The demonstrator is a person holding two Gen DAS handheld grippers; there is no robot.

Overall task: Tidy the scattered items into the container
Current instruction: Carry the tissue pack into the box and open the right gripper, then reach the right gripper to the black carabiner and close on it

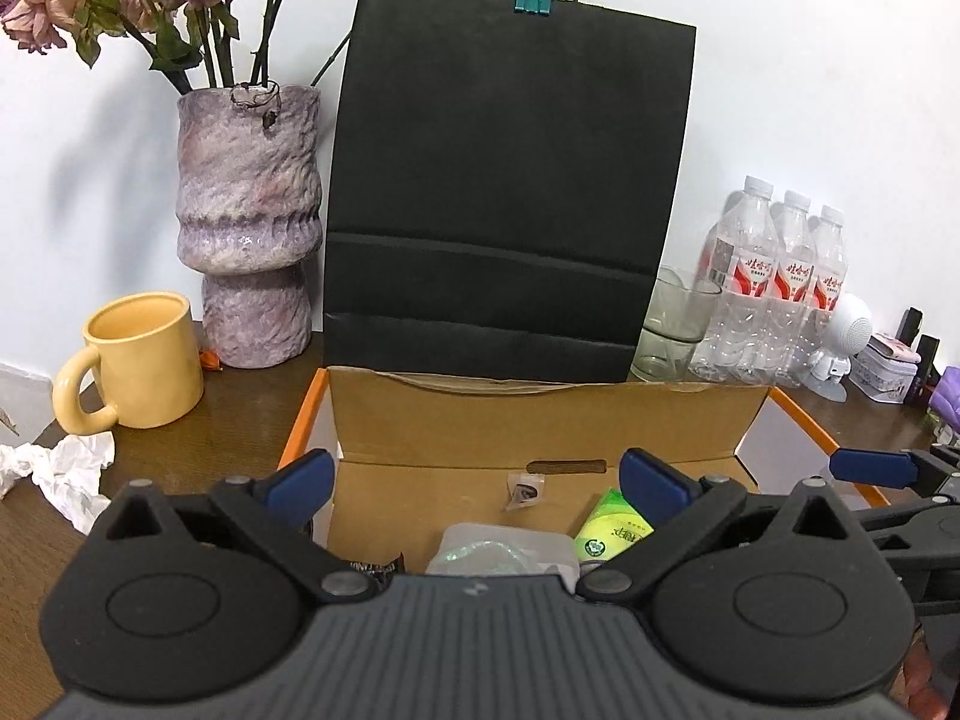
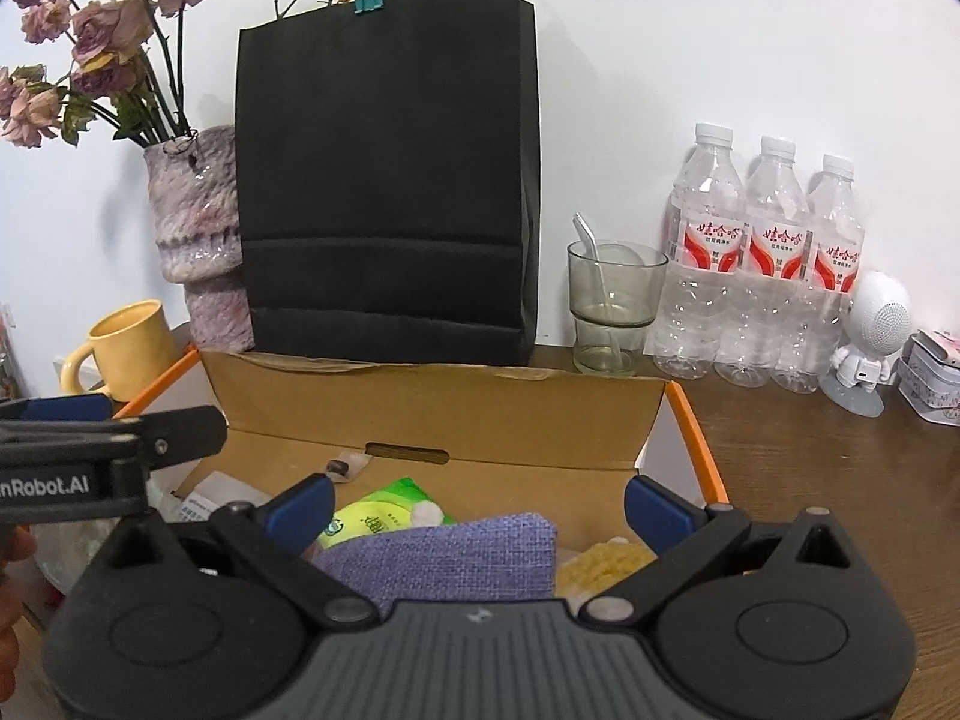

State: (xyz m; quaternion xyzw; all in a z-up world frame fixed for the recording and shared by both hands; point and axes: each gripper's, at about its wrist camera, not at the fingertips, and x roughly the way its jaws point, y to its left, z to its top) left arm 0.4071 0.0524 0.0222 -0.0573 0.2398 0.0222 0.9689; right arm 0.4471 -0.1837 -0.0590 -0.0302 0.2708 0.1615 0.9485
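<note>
Below the wide-open right hand-held gripper (image 2: 477,507), purple pouch (image 2: 444,558) inside cardboard box (image 2: 438,414).

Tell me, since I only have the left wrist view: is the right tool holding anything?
Observer: No. The right tool is open, with nothing between its fingers.
Operator: What lies below it in the box?
Observer: A purple woven pouch, inside the cardboard box.
Operator: Is the glass by the bottles empty?
Observer: No. A clear plastic spoon stands in the glass.
</note>
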